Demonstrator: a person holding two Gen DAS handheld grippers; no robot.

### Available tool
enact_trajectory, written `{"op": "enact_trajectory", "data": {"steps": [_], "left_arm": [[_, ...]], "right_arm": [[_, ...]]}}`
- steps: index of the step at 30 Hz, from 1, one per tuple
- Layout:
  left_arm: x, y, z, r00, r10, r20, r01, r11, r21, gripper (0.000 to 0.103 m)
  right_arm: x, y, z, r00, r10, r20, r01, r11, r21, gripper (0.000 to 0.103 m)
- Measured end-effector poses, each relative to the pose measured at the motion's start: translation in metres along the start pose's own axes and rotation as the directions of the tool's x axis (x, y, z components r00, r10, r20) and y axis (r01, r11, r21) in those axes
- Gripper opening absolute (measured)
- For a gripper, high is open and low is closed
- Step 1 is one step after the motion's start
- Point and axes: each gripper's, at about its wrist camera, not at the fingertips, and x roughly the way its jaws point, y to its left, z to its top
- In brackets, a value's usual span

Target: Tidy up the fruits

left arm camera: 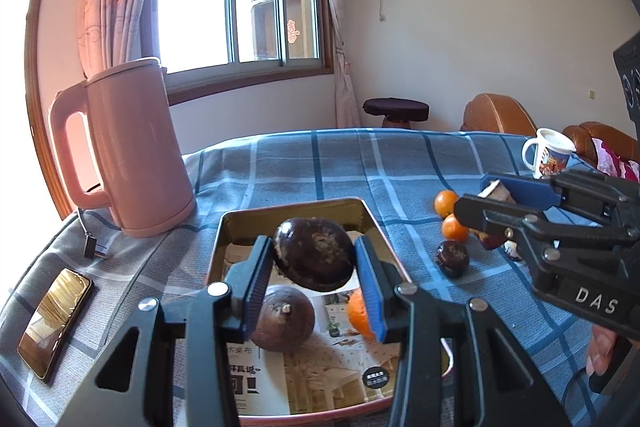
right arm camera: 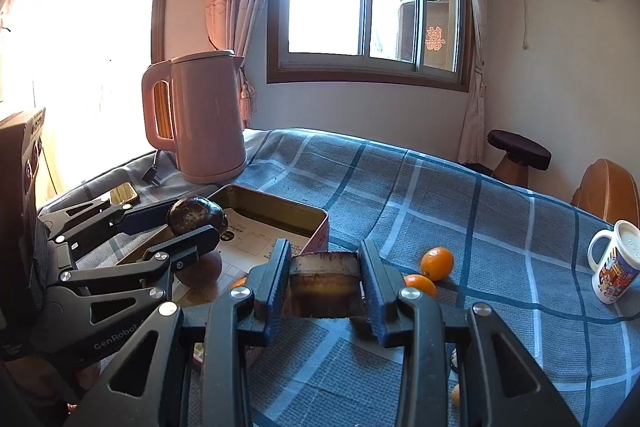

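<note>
My left gripper [left arm camera: 314, 247] is shut on a dark purple round fruit [left arm camera: 316, 259] and holds it above the open metal tin [left arm camera: 232, 227]. In the tin lie a brown round fruit [left arm camera: 282, 319] and an orange [left arm camera: 358, 313], on a printed sheet. My right gripper [right arm camera: 325, 255] is shut on a short brown cylindrical chunk [right arm camera: 324, 287] over the cloth, just right of the tin [right arm camera: 316, 223]. Two small oranges [right arm camera: 437, 263] [right arm camera: 420, 285] and another dark fruit [left arm camera: 452, 259] lie on the checked cloth. In the right wrist view the left gripper [right arm camera: 194, 225] shows with its fruit [right arm camera: 196, 213].
A pink kettle [left arm camera: 132, 147] with its loose cord stands behind the tin at the left. A phone [left arm camera: 54, 319] lies near the table's left edge. A printed mug [right arm camera: 614, 267] stands at the far right. Brown chairs and a stool are beyond the table.
</note>
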Motion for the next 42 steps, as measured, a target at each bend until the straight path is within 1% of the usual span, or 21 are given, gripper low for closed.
{"op": "enact_trajectory", "data": {"steps": [7, 16, 23, 32, 42], "left_arm": [[0.005, 0.021, -0.004, 1.0, 0.021, -0.021, -0.022, 0.999, -0.033, 0.044], [0.012, 0.035, -0.009, 0.998, 0.02, -0.052, -0.023, 0.998, -0.06, 0.044], [0.019, 0.037, -0.012, 0.997, 0.008, -0.078, -0.014, 0.997, -0.072, 0.044], [0.023, 0.036, -0.013, 0.996, 0.004, -0.09, -0.01, 0.998, -0.066, 0.044], [0.025, 0.038, -0.014, 0.995, -0.009, -0.1, 0.002, 0.998, -0.067, 0.044]], "right_arm": [[0.02, 0.019, 0.001, 0.999, 0.045, -0.03, -0.046, 0.999, -0.017, 0.037], [0.039, 0.038, -0.003, 0.994, 0.084, -0.073, -0.086, 0.996, -0.03, 0.037], [0.048, 0.041, -0.005, 0.99, 0.1, -0.102, -0.103, 0.994, -0.028, 0.037], [0.055, 0.047, -0.008, 0.984, 0.12, -0.13, -0.126, 0.991, -0.039, 0.037], [0.057, 0.048, -0.01, 0.983, 0.128, -0.135, -0.134, 0.99, -0.034, 0.037]]}}
